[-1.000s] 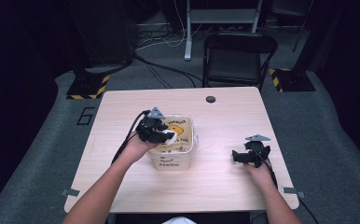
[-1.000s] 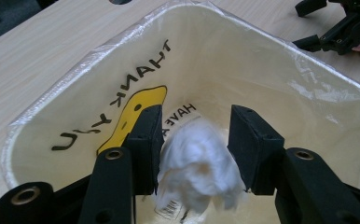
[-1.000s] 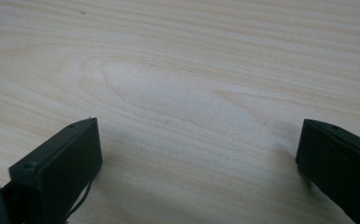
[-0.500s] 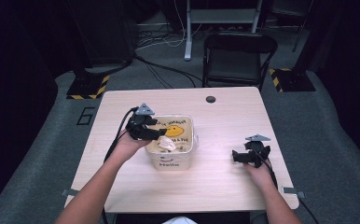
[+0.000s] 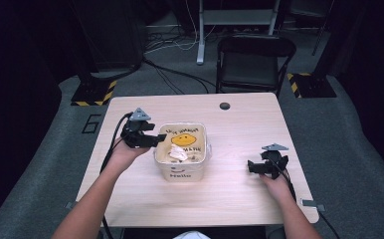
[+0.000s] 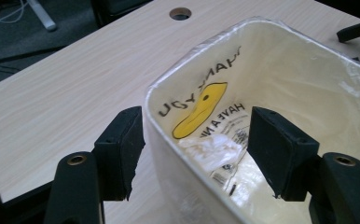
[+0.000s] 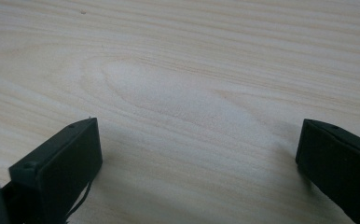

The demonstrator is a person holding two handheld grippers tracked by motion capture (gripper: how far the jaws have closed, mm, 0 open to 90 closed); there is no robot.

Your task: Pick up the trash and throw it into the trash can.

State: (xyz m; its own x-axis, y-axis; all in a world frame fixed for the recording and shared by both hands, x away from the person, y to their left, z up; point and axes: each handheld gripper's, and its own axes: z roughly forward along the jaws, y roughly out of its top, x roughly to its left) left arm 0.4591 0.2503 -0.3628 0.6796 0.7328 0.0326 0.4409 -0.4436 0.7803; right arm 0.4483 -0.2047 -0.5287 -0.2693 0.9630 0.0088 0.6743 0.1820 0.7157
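One bin (image 5: 182, 160), one crumpled paper (image 5: 178, 154) inside; left claw (image 6: 194, 154) straddles rim.

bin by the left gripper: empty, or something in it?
Not empty. The bin stands upright, lined with a printed plastic bag, and a crumpled white wad lies at the bottom. The open left gripper straddles its rim.

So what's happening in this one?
A person at a wooden table works with two handheld grippers around a cream bin lined with a smiley-face bag. The left gripper is open, its fingers straddling the bin's near rim, one outside and one inside. A crumpled white scrap lies in the bin. The right gripper rests open on the table to the right, holding nothing.
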